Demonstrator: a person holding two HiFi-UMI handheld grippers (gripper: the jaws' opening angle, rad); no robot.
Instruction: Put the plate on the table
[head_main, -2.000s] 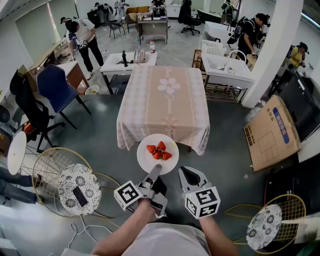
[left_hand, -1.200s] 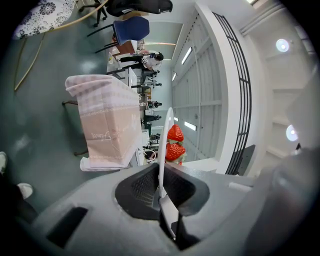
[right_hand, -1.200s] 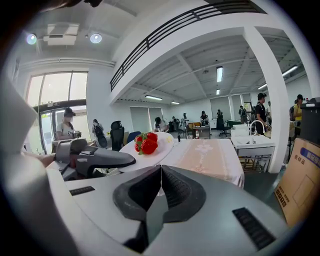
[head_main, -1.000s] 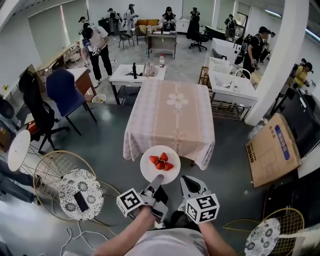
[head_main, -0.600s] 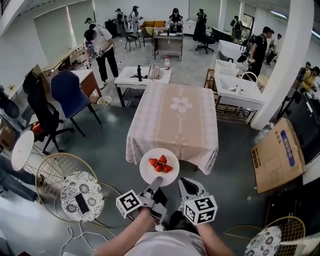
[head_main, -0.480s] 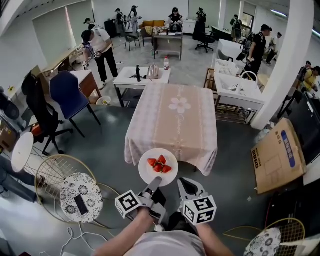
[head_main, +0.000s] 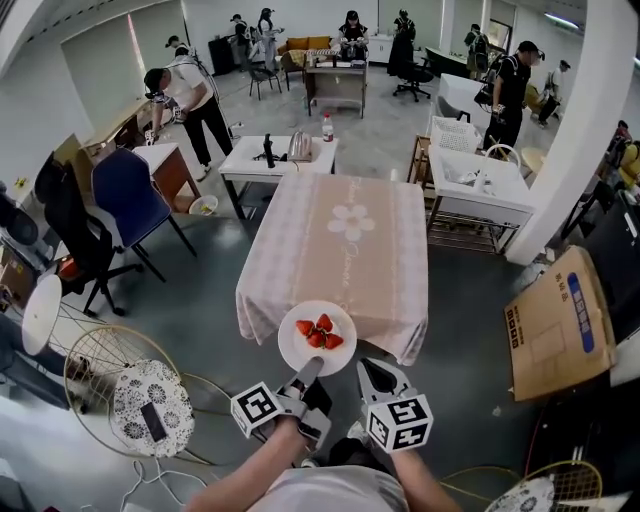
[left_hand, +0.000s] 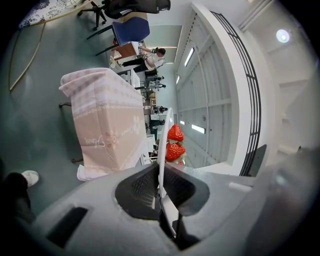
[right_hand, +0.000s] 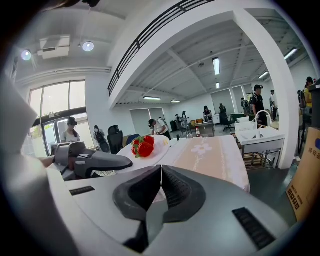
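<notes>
Head view: the left tongs (head_main: 306, 370) pinch the plate (head_main: 296, 349) by its near rim, beside the worktop (head_main: 340, 245). Alongside, the right tongs (head_main: 372, 372) hover pressed together.

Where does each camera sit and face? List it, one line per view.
Head view: on the head, looking steeply down at table; forearms, left gripper, right gripper show.
Left gripper view: on the left gripper, rolled sideways; its jaws clamp the plate, edge-on.
Right gripper view: on the right gripper, facing the table; its jaws shut, empty.
Shared: all show plate, strawberries, table.
</notes>
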